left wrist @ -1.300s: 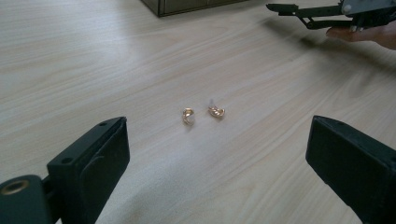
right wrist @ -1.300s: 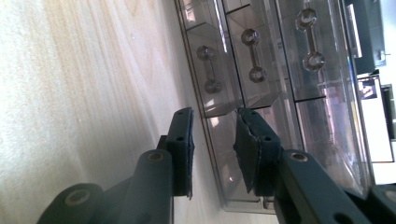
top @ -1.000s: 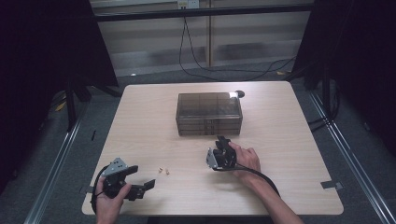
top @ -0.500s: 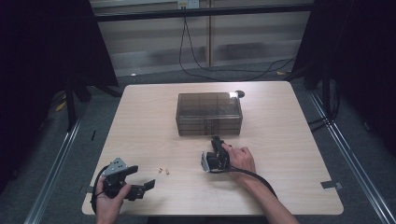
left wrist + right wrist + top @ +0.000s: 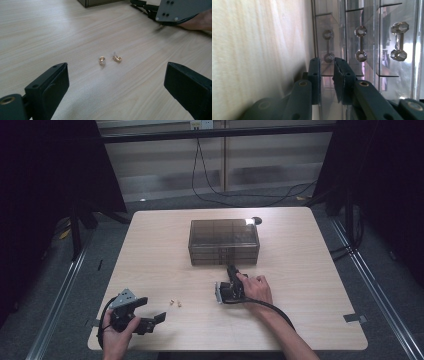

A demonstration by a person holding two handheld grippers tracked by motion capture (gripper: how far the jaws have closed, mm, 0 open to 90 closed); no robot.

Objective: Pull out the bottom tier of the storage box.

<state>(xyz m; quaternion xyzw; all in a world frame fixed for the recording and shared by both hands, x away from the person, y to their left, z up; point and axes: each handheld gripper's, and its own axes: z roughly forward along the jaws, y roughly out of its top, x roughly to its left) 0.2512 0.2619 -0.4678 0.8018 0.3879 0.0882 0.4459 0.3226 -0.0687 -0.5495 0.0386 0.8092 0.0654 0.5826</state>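
Note:
A smoky clear drawer box (image 5: 224, 240) stands mid-table. My right gripper (image 5: 231, 269) lies on its side right at the box front. In the right gripper view its jaws (image 5: 327, 62) stand open by a narrow gap, tips at the lower knob of a drawer's clear handle (image 5: 328, 46), with nothing clearly pinched. Two small gold earrings (image 5: 175, 303) lie on the wood. In the left gripper view they (image 5: 102, 60) sit just ahead of my wide-open left gripper (image 5: 116, 82). That gripper (image 5: 151, 309) is held near the front left corner.
The wooden table (image 5: 310, 270) has bare room on its right and far left. A small black disc (image 5: 256, 220) sits behind the box. Two more drawer handles (image 5: 361, 43) (image 5: 399, 41) show beside the first. Cables trail on the floor beyond.
My right gripper has moved forward to the box front, tips now at the drawer handle. The left gripper and the earrings have stayed put.

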